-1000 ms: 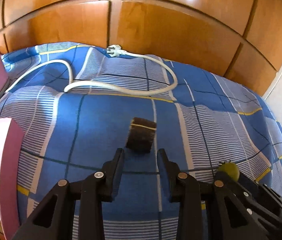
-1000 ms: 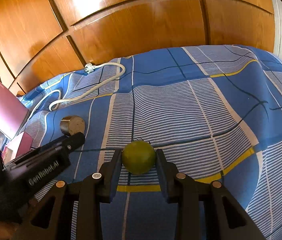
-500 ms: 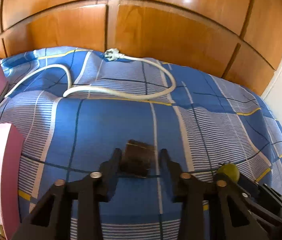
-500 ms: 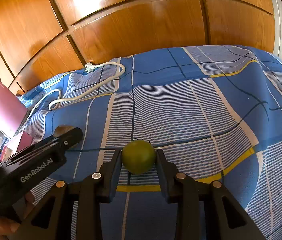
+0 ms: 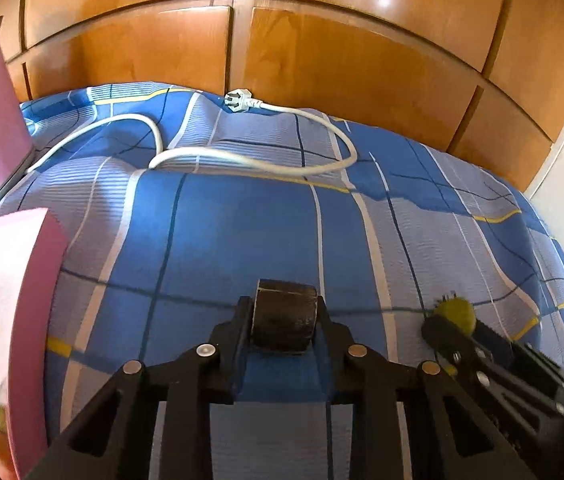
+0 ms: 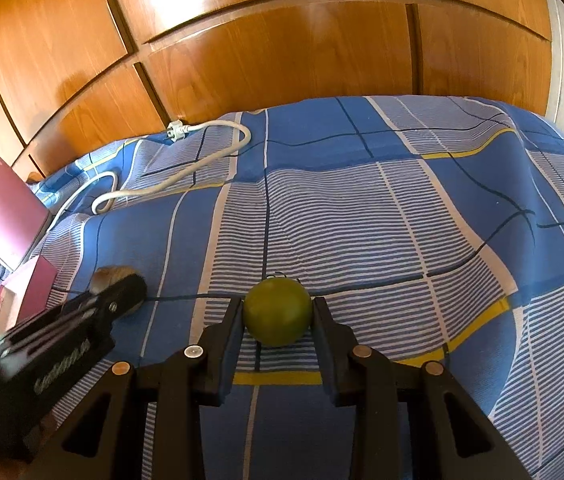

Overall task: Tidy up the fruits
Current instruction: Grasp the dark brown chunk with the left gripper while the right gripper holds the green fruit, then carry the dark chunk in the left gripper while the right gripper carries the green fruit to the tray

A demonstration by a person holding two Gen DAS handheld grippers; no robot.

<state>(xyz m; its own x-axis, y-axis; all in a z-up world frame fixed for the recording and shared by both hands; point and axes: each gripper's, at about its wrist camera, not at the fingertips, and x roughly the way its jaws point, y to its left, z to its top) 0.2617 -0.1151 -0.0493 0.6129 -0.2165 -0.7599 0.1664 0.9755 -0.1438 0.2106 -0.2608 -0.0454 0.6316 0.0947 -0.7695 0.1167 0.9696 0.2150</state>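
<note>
i'm pinching a brown cylinder (image 5: 284, 318) in my left gripper (image 5: 282, 320) and a green fruit (image 6: 277, 311) in my right gripper (image 6: 277, 316) (both snug), lifting gently so nothing's slipping.

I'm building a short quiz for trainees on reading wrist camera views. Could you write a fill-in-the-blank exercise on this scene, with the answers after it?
1. The right tool is closed on a round fruit whose colour is ____.
2. The left tool is clamped on a dark brown object shaped like a short ____.
3. The white cable lying on the blue checked bedspread ends in a ____.
4. Behind the bed stand cupboard doors made of ____.

Answers: green; cylinder; plug; wood
</note>
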